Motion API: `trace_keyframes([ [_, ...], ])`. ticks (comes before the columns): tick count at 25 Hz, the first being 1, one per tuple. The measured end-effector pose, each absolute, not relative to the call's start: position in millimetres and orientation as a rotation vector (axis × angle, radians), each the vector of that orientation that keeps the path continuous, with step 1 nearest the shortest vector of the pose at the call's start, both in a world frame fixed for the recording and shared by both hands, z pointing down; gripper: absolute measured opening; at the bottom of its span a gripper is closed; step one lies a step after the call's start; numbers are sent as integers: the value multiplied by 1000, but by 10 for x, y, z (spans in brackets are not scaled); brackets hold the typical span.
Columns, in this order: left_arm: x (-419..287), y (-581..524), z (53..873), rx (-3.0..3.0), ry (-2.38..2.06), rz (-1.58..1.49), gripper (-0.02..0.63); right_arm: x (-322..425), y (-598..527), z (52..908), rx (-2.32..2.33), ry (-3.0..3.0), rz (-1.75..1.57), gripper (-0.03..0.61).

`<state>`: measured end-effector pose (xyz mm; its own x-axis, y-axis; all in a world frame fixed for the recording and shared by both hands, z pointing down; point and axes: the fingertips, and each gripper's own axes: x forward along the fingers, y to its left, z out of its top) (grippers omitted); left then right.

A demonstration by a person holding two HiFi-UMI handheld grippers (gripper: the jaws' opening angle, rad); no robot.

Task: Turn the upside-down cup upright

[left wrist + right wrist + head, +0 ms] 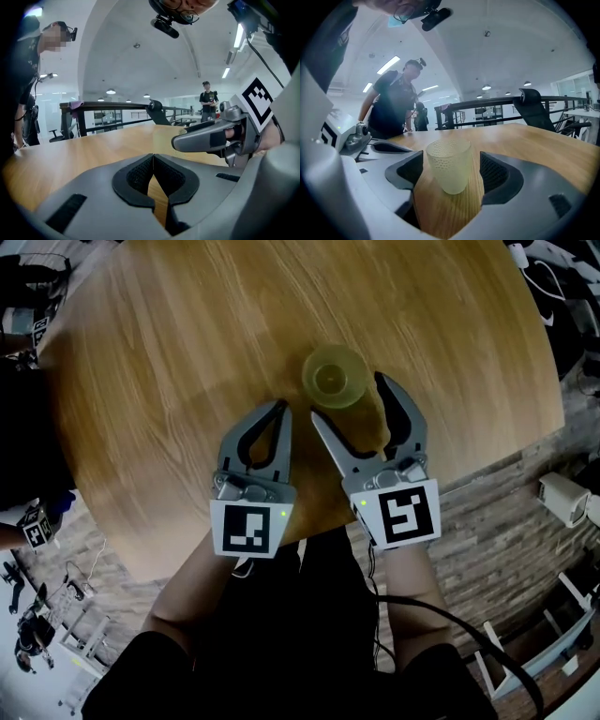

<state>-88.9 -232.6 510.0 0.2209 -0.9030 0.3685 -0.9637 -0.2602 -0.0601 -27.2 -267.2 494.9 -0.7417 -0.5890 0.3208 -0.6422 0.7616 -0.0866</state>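
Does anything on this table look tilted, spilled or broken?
Nothing stands out. The cup stands straight on the table, apparently mouth up, between the open jaws of the right gripper. No spill or damage shows.

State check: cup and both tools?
cup: upright, mouth up, standing on the table, nothing touching it.
right tool: open, one jaw on each side of the cup, both clear of it.
left tool: shut, empty.
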Motion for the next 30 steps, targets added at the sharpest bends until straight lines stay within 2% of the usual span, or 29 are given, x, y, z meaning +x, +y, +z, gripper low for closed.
trace_keyframes([
  [6, -1007, -2328, 5184, 2275, -1807, 513, 9, -536, -2843, 4927, 910, -2707, 141, 339],
  [23, -996, -2296, 5207, 2338, -1774, 529, 11, -774, -2904, 4813, 848, -2670, -67, 341],
  [25, -948, -2291, 5200, 2378, -1740, 523, 60, -719, -2879, 4735, 893, -2696, -10, 341],
  [27, -850, -2292, 5183, 2441, -1688, 519, 182, -658, -2857, 4623, 921, -2731, 65, 341],
  [30, -658, -2308, 5146, 2540, -1623, 514, 309, -593, -2798, 4411, 901, -2800, 169, 341],
])
